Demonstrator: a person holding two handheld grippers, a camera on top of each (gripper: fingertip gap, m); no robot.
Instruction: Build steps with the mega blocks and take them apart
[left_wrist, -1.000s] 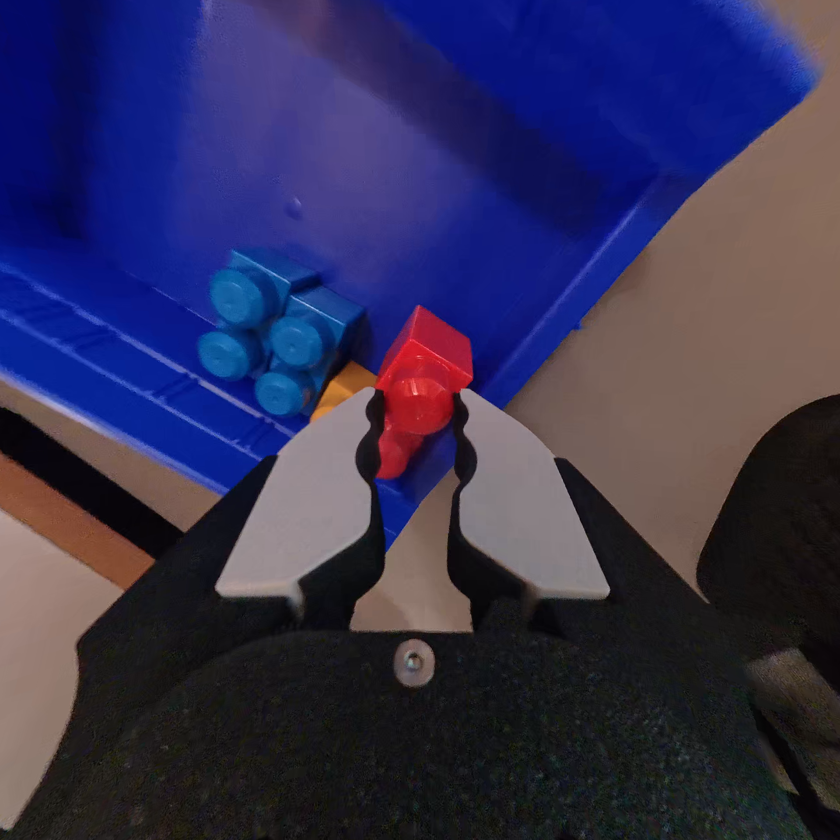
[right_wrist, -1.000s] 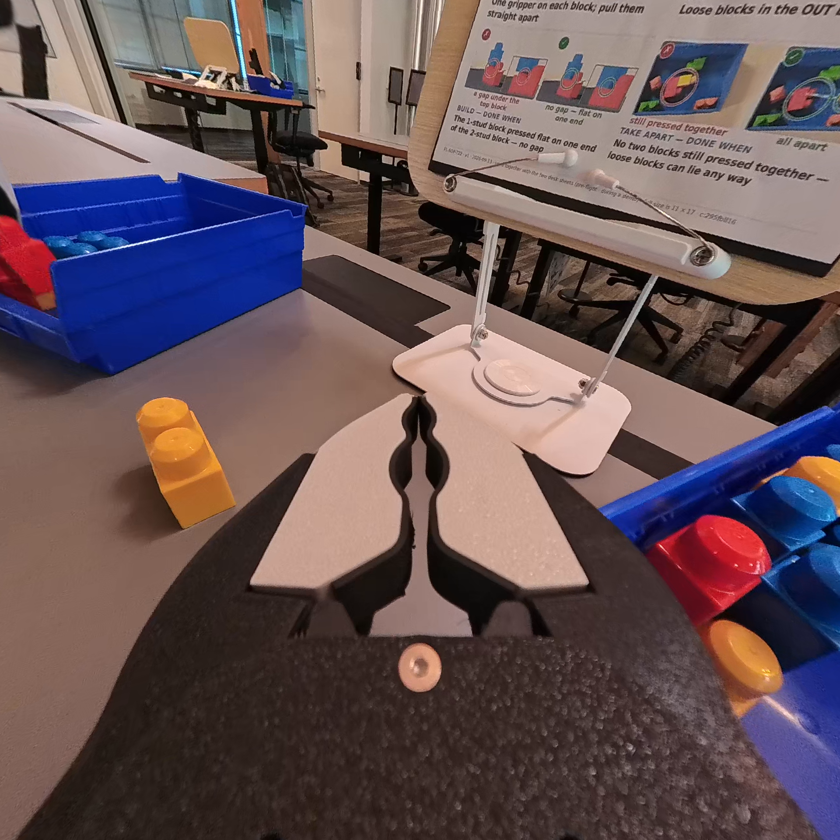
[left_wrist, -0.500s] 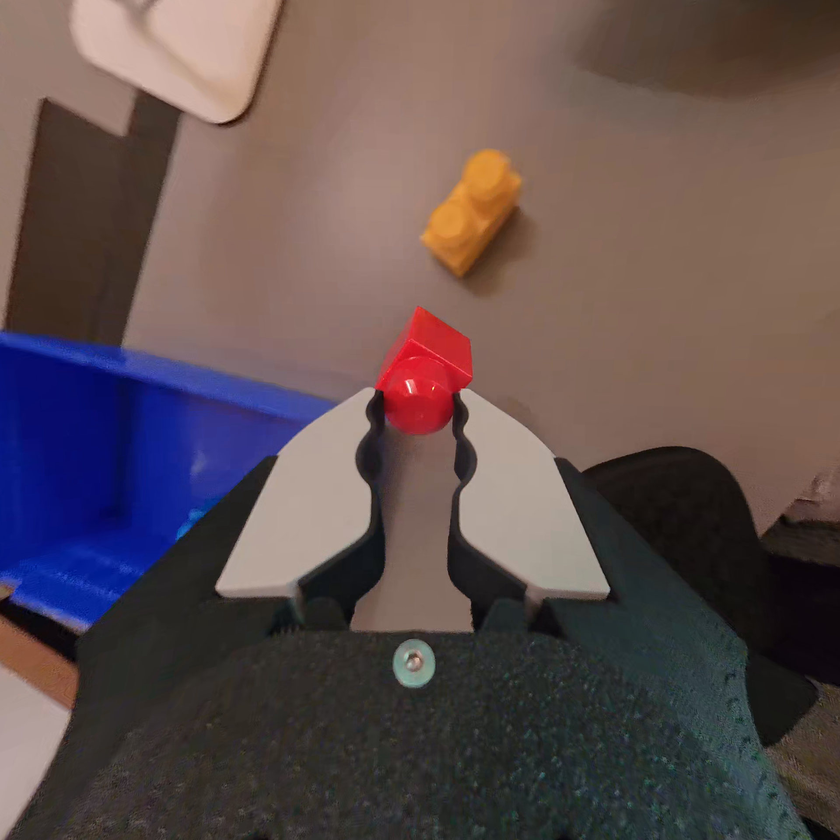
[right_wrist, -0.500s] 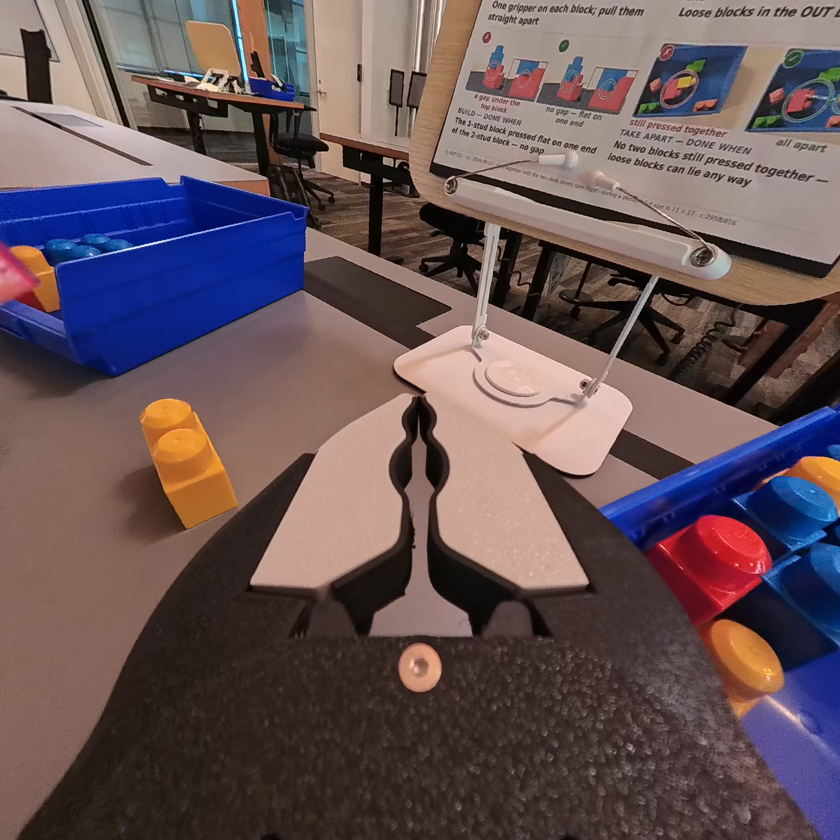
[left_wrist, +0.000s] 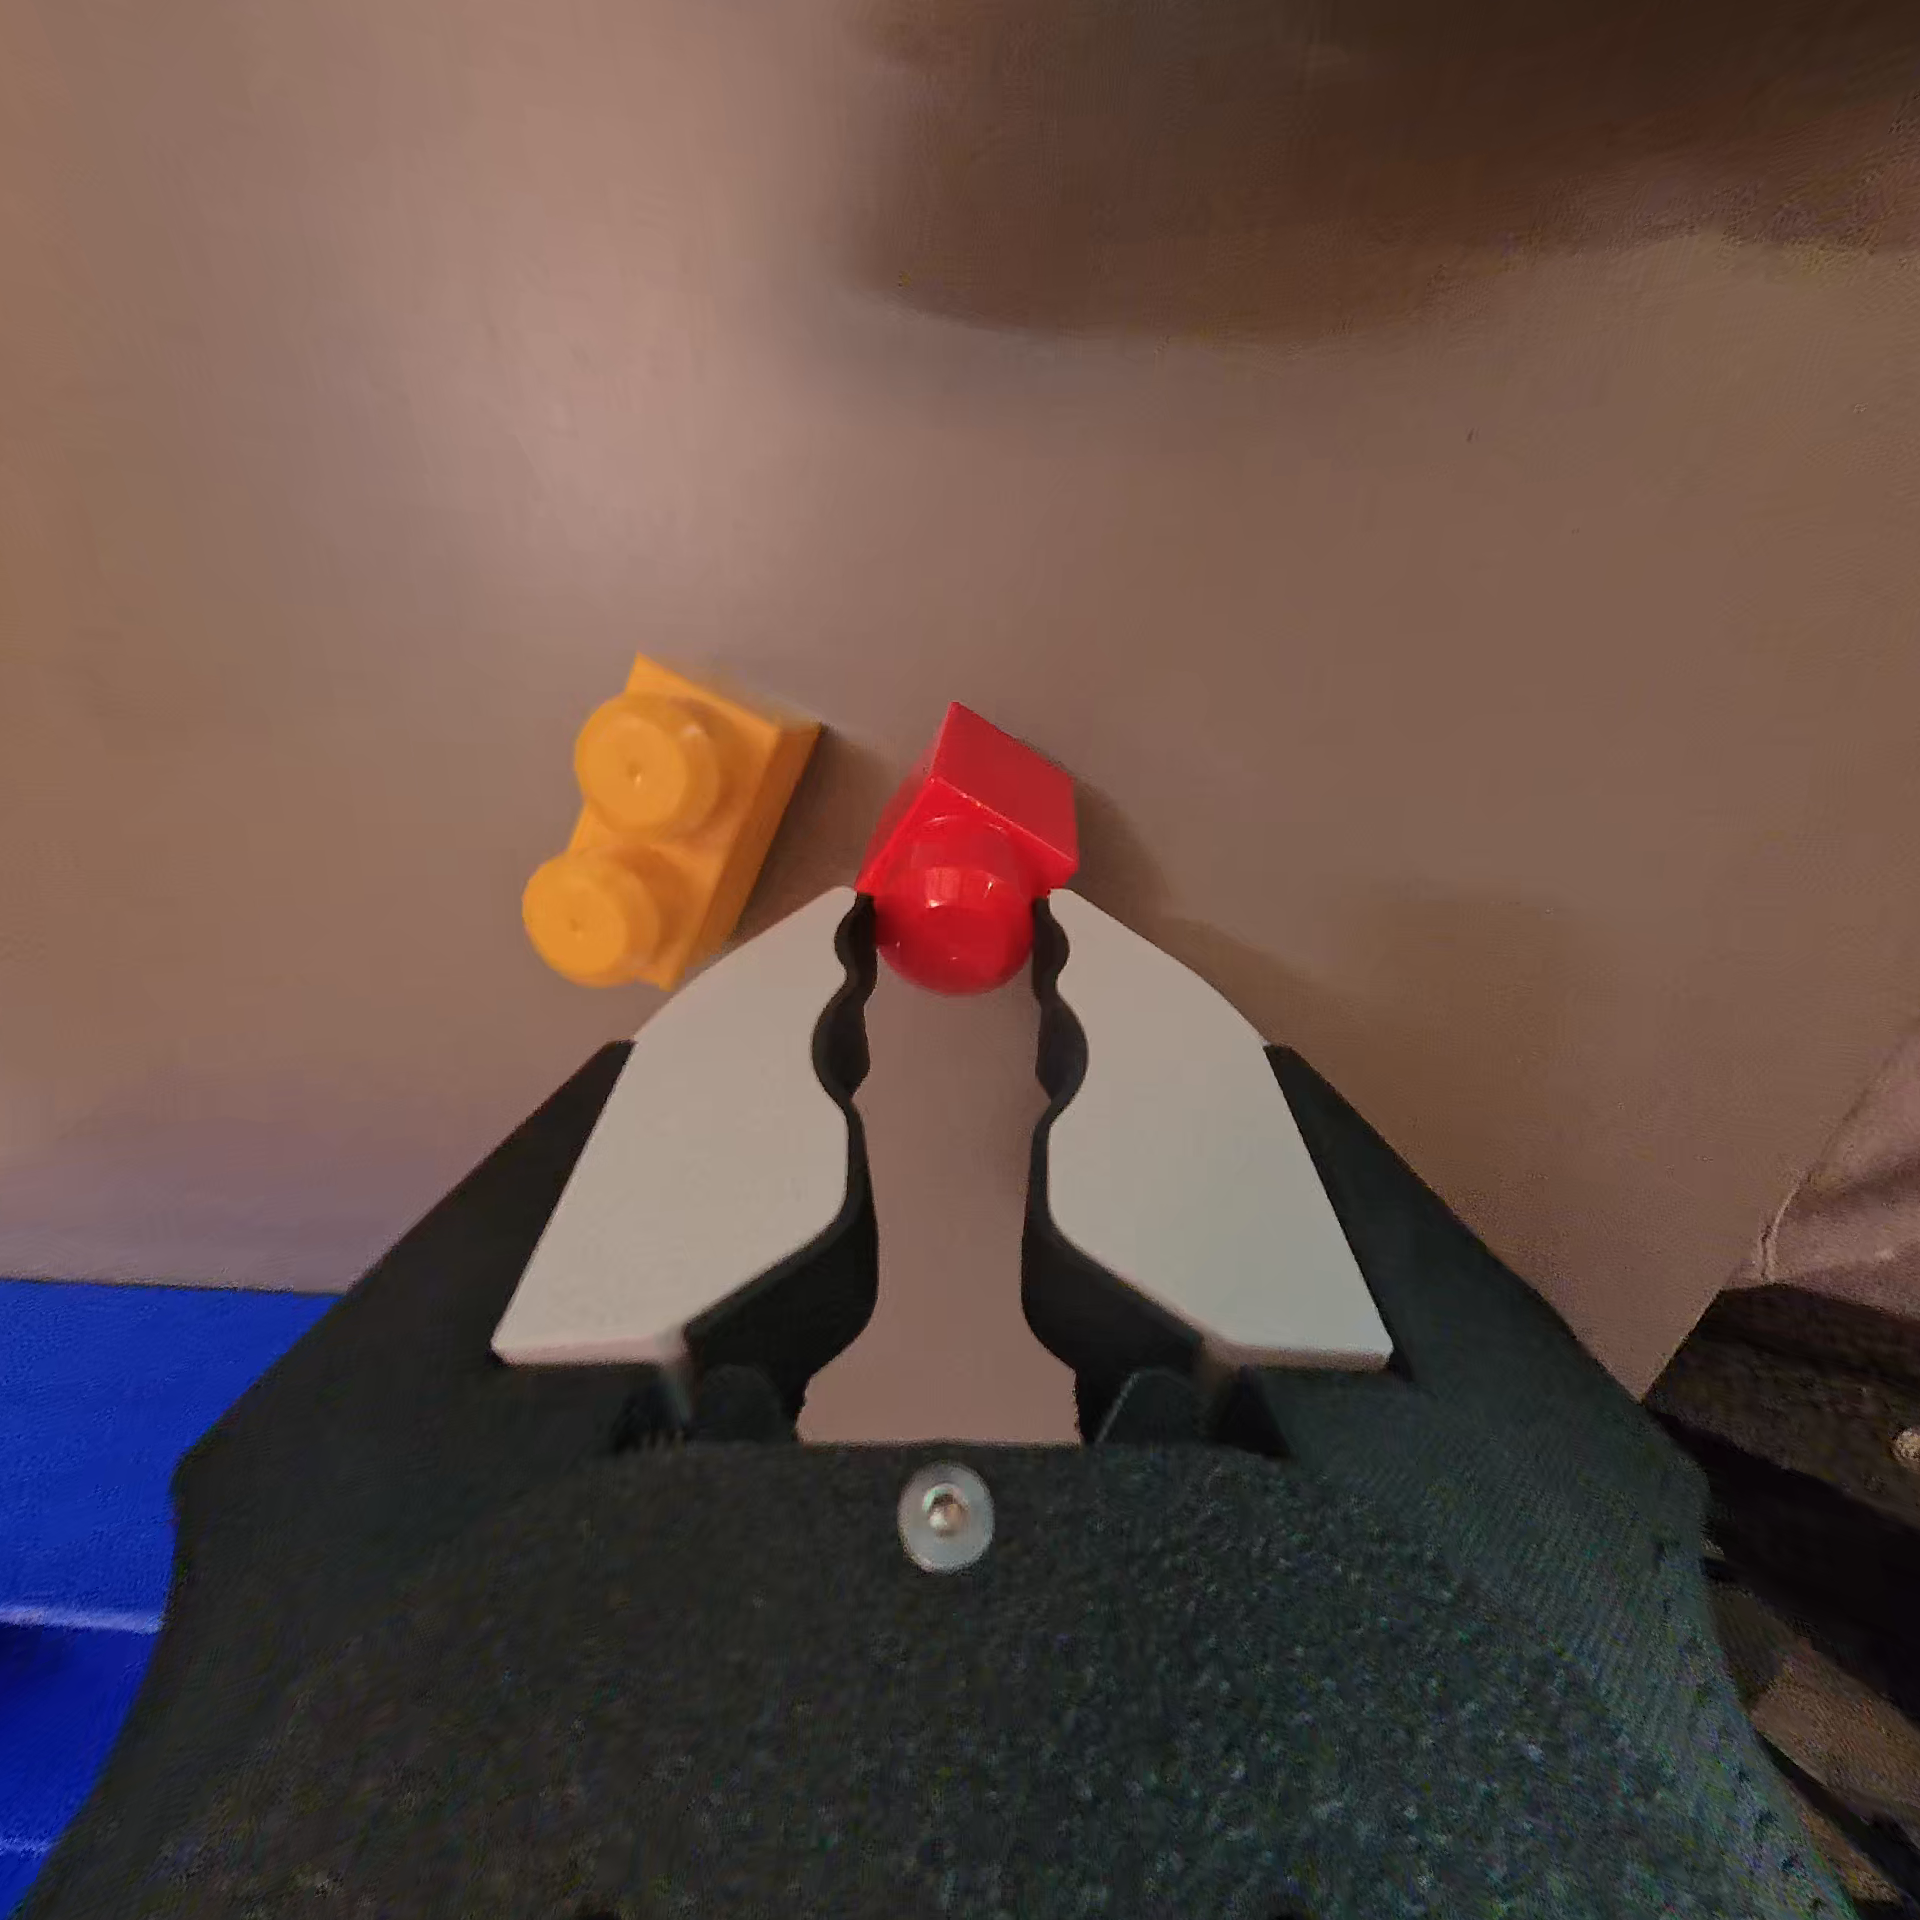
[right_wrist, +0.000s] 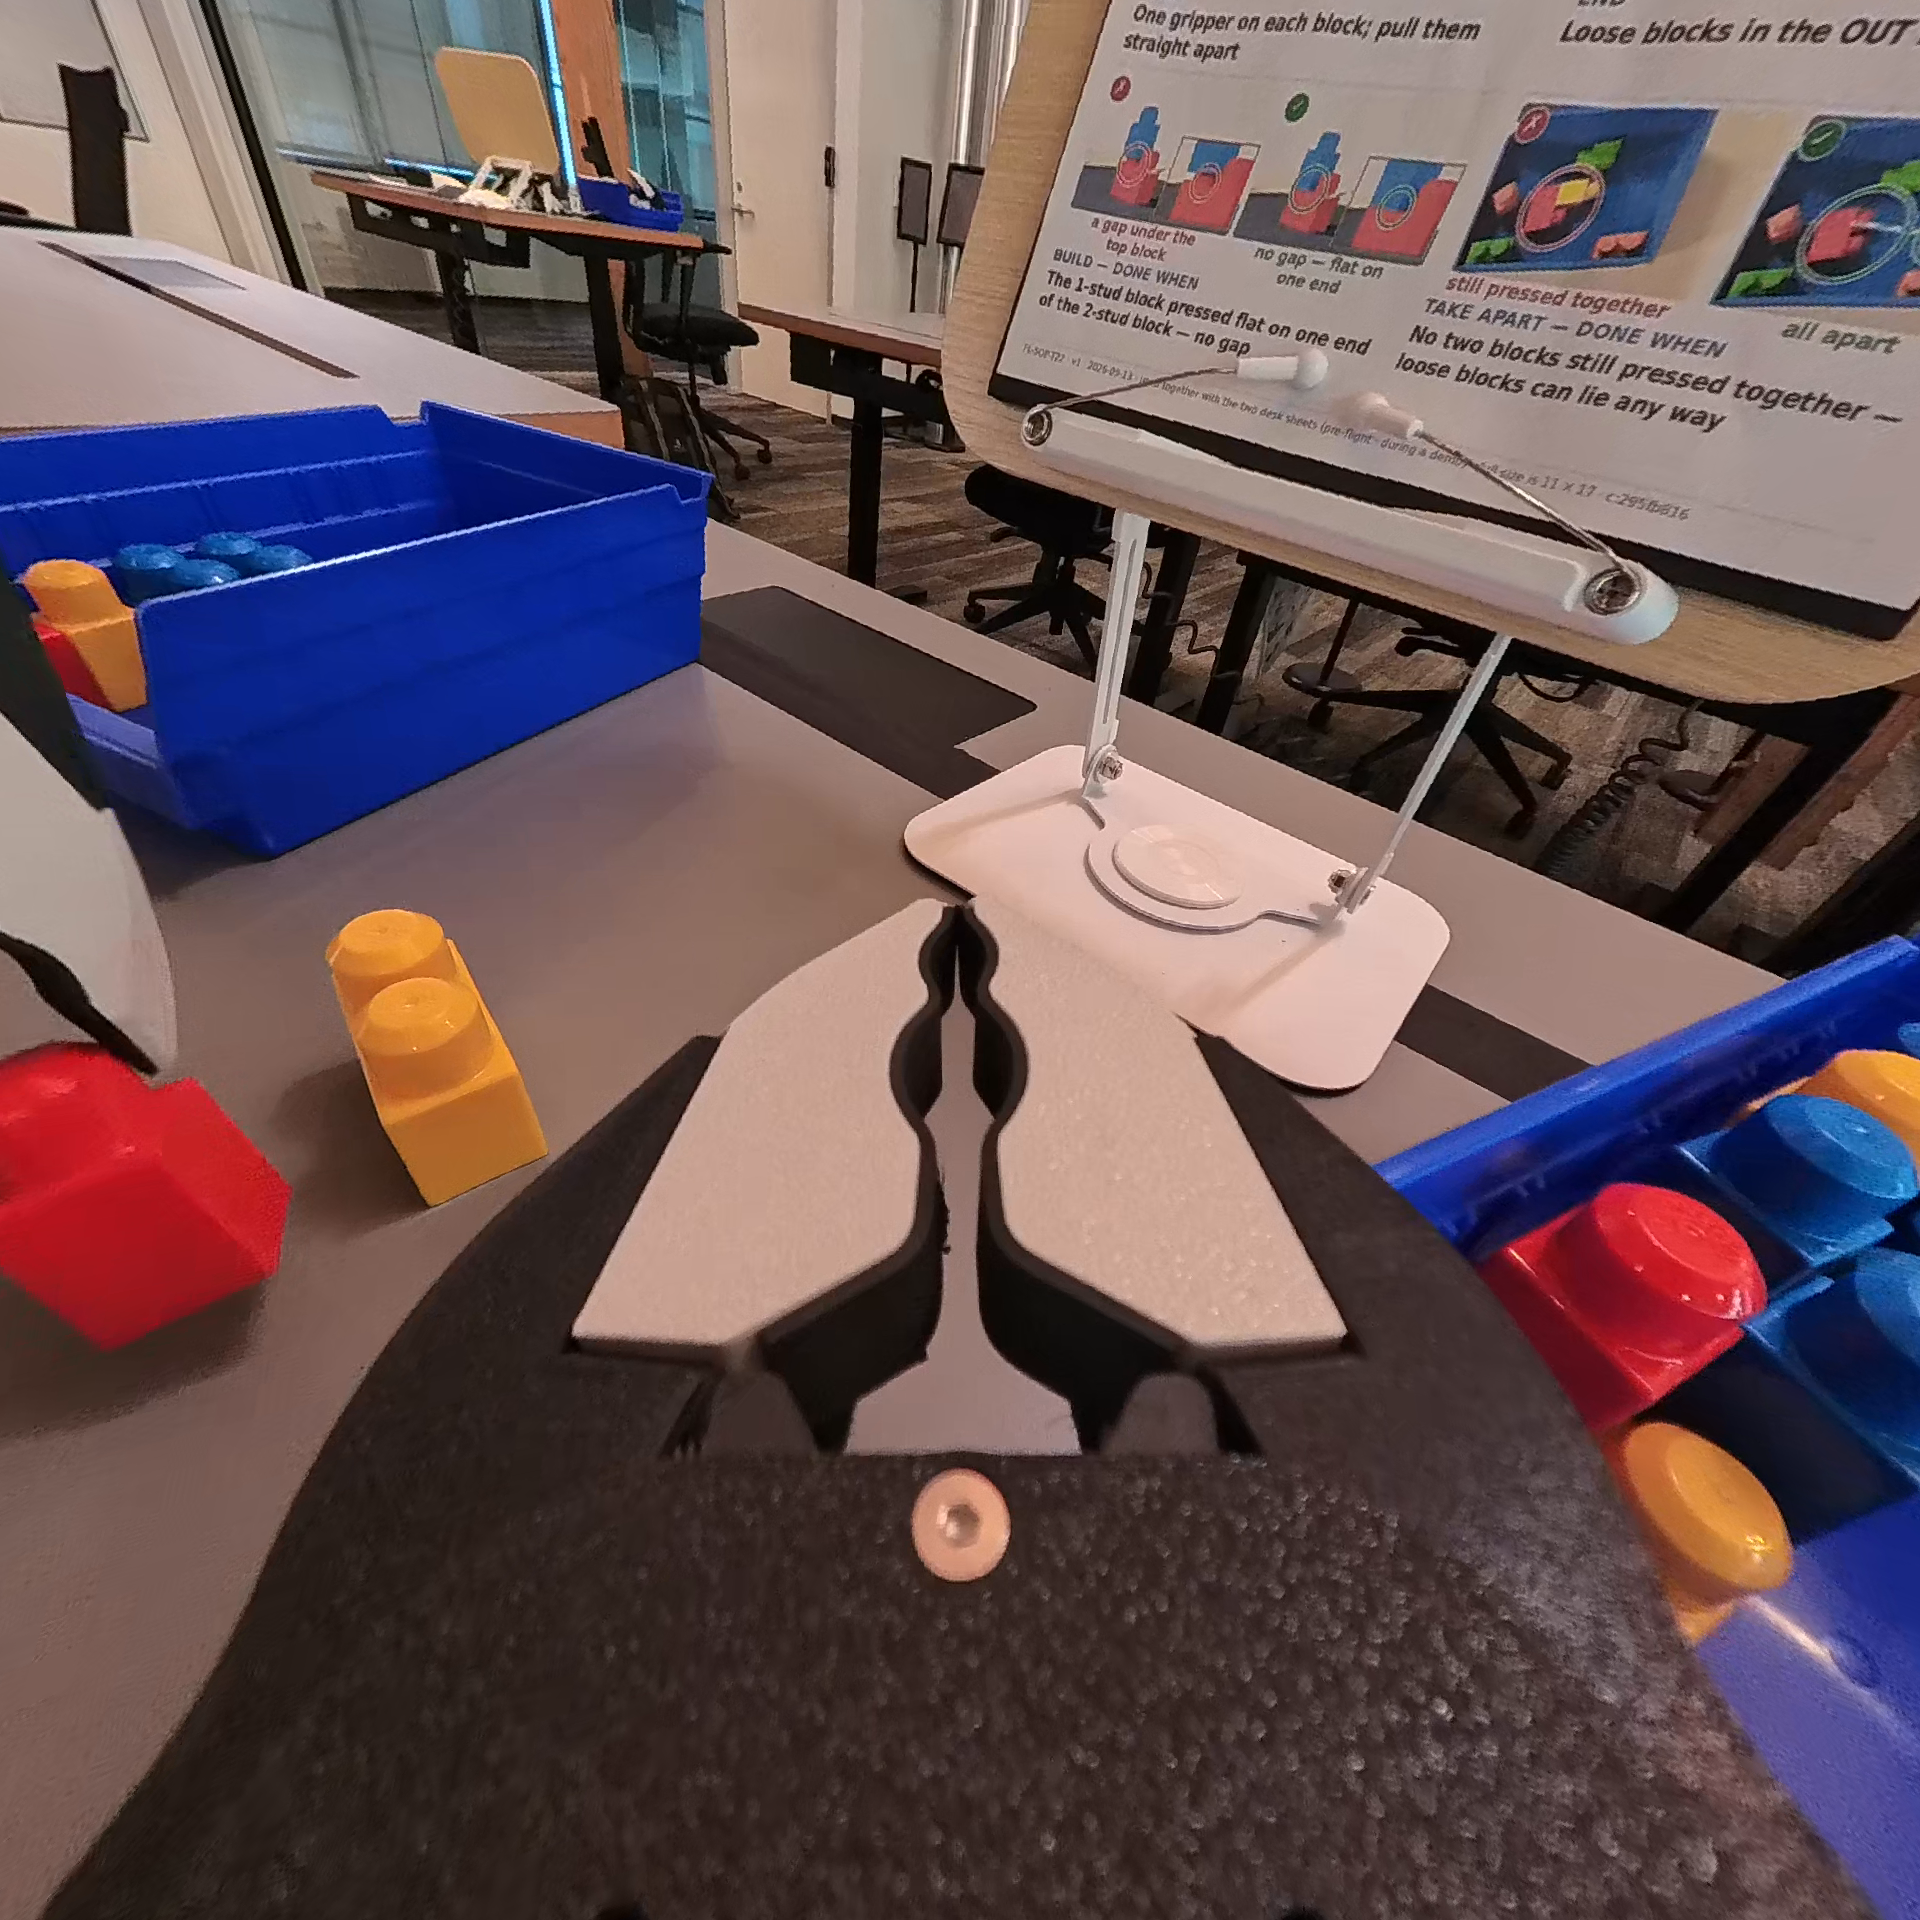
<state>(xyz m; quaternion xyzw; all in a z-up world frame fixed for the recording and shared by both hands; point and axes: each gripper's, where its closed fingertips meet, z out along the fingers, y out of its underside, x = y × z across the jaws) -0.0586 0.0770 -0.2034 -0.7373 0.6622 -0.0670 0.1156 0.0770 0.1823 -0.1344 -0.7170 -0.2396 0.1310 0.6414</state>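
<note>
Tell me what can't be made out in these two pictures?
- Red one-stud block: underside hidden in both views, so its height above the table is unclear.
- Left blue bin: near wall hides most of its contents in the right wrist view.
- Right blue bin: cut off by the frame edge.
- Far desks: items too small.

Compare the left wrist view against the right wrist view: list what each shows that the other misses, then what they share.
Only the left wrist view shows the left tongs shut on the stud of the red block.

Only the right wrist view shows the right tongs shut and empty, the white stand with its instruction board, the blocks inside the far blue bin, and a near blue bin of blocks.

Both show the red block, the yellow two-stud block standing on the grey table, and a blue bin.
</note>
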